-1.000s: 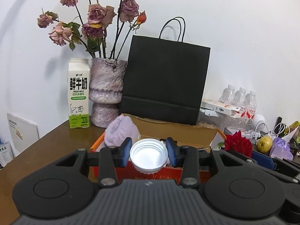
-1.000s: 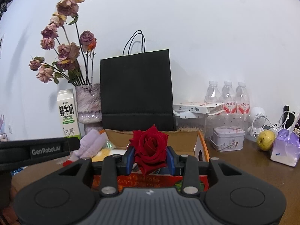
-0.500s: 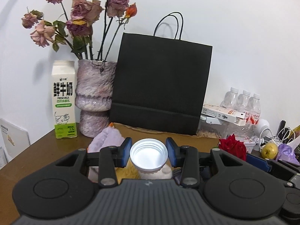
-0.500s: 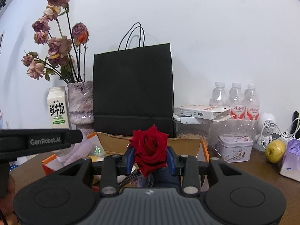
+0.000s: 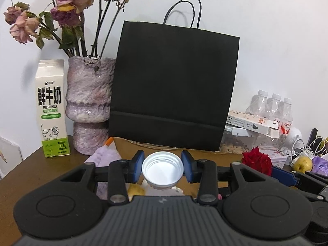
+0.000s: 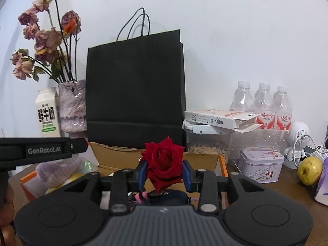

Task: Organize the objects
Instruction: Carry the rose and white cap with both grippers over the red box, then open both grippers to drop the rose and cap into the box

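Both tongs have neared the matte black paper bag (image 5: 174,86), left tongs (image 5: 163,169) clamping a ribbed white cap (image 5: 163,171), right tongs (image 6: 165,173) a velvety red rose (image 6: 164,162).

Red rose (image 6: 164,162), black bag (image 6: 135,90)

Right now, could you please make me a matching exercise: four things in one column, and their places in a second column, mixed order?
Things:
1. white cap
2. red rose
3. milk carton
4. yellow fruit

Places:
A. left of the vase
B. right of the tin
C. in the left tongs
D. in the right tongs

Pairs: 1-C, 2-D, 3-A, 4-B
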Action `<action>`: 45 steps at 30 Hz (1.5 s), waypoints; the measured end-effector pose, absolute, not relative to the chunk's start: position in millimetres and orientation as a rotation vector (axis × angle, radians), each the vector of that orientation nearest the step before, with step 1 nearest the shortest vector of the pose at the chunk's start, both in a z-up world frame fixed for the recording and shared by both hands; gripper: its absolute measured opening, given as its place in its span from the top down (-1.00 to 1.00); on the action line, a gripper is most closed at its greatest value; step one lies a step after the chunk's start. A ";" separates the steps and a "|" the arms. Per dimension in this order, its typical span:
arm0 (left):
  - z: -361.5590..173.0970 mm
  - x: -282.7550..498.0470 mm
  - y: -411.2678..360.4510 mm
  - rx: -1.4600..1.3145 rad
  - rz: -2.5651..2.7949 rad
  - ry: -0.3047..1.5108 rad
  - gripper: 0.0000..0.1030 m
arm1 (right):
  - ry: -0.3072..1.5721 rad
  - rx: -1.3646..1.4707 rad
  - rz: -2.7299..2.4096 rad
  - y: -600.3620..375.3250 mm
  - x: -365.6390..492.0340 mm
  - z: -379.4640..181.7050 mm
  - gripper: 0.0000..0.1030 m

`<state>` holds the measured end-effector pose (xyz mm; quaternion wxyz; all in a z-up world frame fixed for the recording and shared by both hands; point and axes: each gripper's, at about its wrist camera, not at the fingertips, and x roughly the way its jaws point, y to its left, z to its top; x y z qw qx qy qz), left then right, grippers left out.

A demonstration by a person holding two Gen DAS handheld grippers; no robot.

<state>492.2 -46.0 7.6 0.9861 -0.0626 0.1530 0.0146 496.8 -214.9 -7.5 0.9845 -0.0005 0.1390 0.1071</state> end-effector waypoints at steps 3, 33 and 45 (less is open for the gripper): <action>5.9 499.5 -46.1 -0.120 0.029 0.309 0.21 | 0.292 -0.005 0.212 -213.6 505.8 -9.8 0.34; 0.3 508.9 -28.0 -0.142 0.068 0.249 -1.00 | 0.315 0.017 0.206 -214.0 512.7 -13.6 -1.00; 13.3 486.2 -23.5 -0.140 0.024 0.245 -1.00 | 0.286 0.027 0.200 -215.6 494.7 -3.3 -1.00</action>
